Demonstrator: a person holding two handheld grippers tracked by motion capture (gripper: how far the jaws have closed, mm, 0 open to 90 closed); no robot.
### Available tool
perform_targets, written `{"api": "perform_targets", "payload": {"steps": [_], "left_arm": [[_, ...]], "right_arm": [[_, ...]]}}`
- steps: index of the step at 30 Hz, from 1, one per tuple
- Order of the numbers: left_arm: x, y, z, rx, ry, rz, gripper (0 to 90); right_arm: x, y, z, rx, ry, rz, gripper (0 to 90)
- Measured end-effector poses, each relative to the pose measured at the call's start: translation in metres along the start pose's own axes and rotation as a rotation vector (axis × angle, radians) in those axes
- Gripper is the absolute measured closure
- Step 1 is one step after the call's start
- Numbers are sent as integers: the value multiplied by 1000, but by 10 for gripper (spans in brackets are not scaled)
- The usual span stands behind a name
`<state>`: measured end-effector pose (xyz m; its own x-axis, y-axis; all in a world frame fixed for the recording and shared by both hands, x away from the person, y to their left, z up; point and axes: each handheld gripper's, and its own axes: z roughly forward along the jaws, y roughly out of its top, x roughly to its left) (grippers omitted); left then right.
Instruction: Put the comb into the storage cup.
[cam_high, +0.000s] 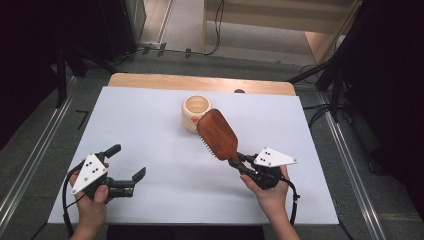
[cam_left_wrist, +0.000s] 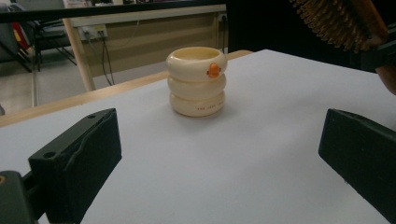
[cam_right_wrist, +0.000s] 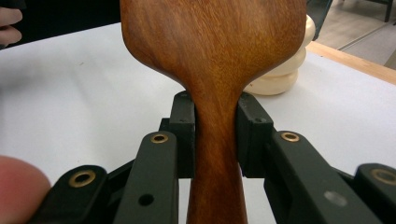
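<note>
Left claw (cam_high: 131, 162) — lying spread wide and empty on the white tabletop (cam_high: 150, 130). Cream ringed ceramic cup (cam_high: 196, 112) — standing centre-rear. Brown wooden paddle hairbrush (cam_high: 218, 133) — long axis pointing cupward, head overhanging it. Right claw (cam_high: 242, 161) — clamping its handle.

We see a white table top (cam_high: 150, 130) with a bare wooden edge (cam_high: 200, 81) at twelve o'clock. Grey floor (cam_high: 45, 130) flanks it at nine and three, crossed by metal rails (cam_high: 30, 165). Black stands (cam_high: 61, 75) and dark drapes close both sides. Toward twelve, cables (cam_high: 217, 25) trail over paler flooring near a wooden bench (cam_left_wrist: 140, 18).
</note>
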<state>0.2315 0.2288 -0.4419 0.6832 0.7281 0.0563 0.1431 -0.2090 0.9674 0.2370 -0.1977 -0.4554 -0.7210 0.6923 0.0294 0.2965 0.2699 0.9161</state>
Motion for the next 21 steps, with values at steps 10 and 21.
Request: {"api": "perform_targets", "payload": {"steps": [10,21], "left_arm": [[-18,14,12,-15,-55,3,0],[-34,28,24,-63,-114,13,0]], "right_arm": [[7,0,2,-23,6,0,700],[13,0,4,-43,2,3,700]]}}
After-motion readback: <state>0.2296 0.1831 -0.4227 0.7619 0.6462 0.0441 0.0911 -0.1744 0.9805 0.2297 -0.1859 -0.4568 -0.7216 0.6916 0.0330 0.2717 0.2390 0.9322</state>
